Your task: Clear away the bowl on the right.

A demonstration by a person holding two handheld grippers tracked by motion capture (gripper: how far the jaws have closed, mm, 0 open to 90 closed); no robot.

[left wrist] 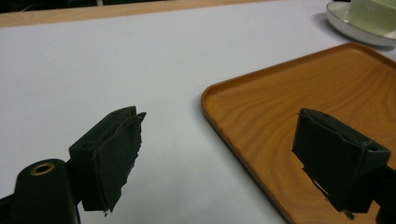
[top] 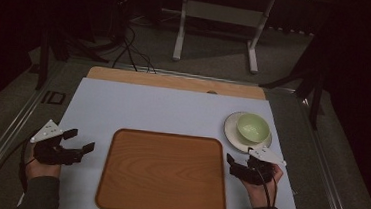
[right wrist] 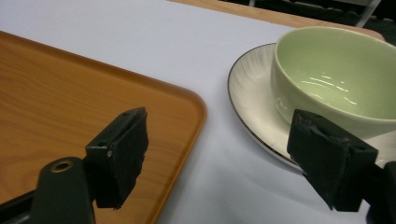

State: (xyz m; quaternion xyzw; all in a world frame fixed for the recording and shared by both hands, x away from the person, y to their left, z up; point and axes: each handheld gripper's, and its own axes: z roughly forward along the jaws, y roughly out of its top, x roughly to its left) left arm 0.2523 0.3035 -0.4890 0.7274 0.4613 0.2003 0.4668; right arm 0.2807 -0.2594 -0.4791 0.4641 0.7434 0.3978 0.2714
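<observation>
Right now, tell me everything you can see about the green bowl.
The bowl is pale green, glossy like glazed ceramic, round and deep with a plain rim. It stands upright and empty, with light glinting off its inner bottom. It rests on a white plate with a dark edge, set toward the plate's far side, at the table's right, beyond the tray's far right corner. Nothing else touches it.

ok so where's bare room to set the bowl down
The wooden tray is bare all over. The white table top is free between the tray's far edge and the wooden strip. It is crowded at the right, where the green bowl sits on the plate by the right gripper.
</observation>
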